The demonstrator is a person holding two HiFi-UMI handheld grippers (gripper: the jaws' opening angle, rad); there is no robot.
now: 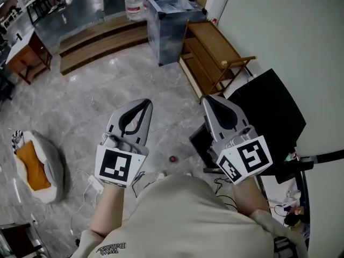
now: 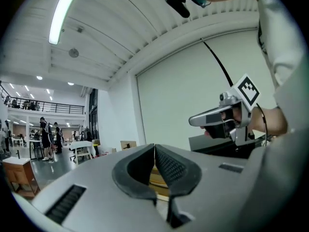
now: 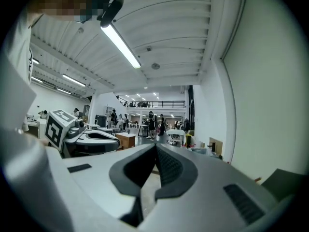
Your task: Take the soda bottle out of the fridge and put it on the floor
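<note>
Your left gripper [image 1: 145, 102] and right gripper [image 1: 207, 99] hold their fingers together, empty, above the marble floor [image 1: 97, 90]; a wooden rack [image 1: 212, 50] and grey bin [image 1: 172, 36] stand ahead.

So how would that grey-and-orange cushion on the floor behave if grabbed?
The cushion probably flops: its grey rim slumps in soft folds. Likely light for its size, looking like stuffed fabric. It lies flat on the floor, so rolling seems unlikely.
</note>
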